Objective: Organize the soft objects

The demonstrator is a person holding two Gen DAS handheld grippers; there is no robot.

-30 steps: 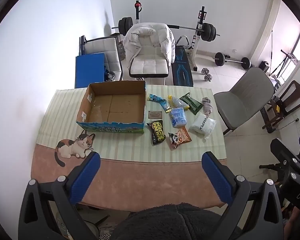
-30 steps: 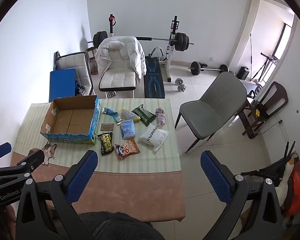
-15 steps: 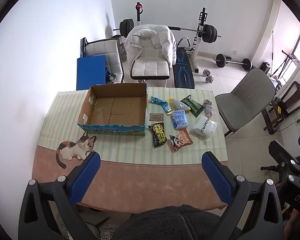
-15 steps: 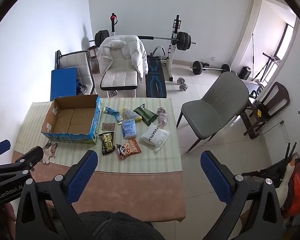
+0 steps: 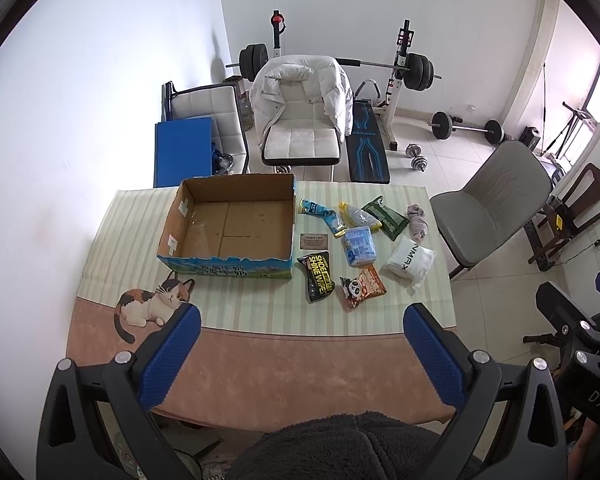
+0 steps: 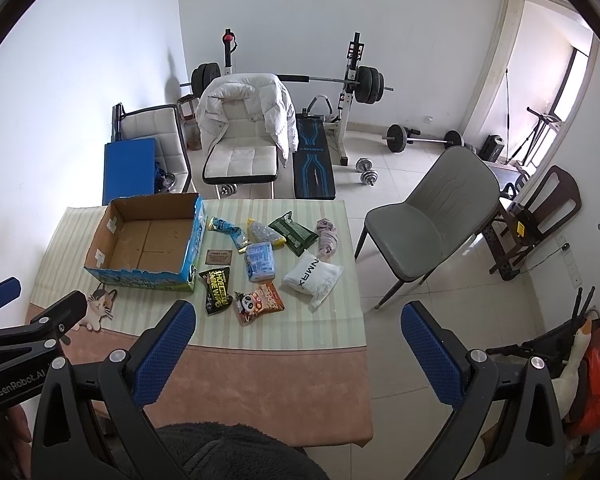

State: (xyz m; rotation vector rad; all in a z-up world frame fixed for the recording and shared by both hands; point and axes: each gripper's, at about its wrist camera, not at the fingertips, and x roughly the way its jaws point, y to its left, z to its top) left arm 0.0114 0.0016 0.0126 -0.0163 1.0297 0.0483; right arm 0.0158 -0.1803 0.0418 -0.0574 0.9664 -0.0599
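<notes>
In the left wrist view, the left gripper fills the bottom of the frame, its blue-padded fingers spread wide with nothing between them, held above the near edge of the table. An open cardboard box sits left of centre, nothing visible inside it. Just right of the box lie the soft items in a loose cluster: a black wipes packet near the box's lower right corner, a panda snack bag beside it, a white pouch further right, a pale blue tissue pack in the middle, and above these a blue wrapper, a clear bag with yellow ends, a green packet and a rolled grey cloth. A small brown card lies flat between the box and the tissue pack. A cat picture marks the tablecloth at lower left.

In the right wrist view, the right gripper likewise stands spread and holds nothing, low in the frame. The box sits at centre left, the packets directly right of it, the white pouch nearest the table's right edge. A grey chair stands on the floor at the right. Part of the left gripper shows at the lower left edge.
</notes>
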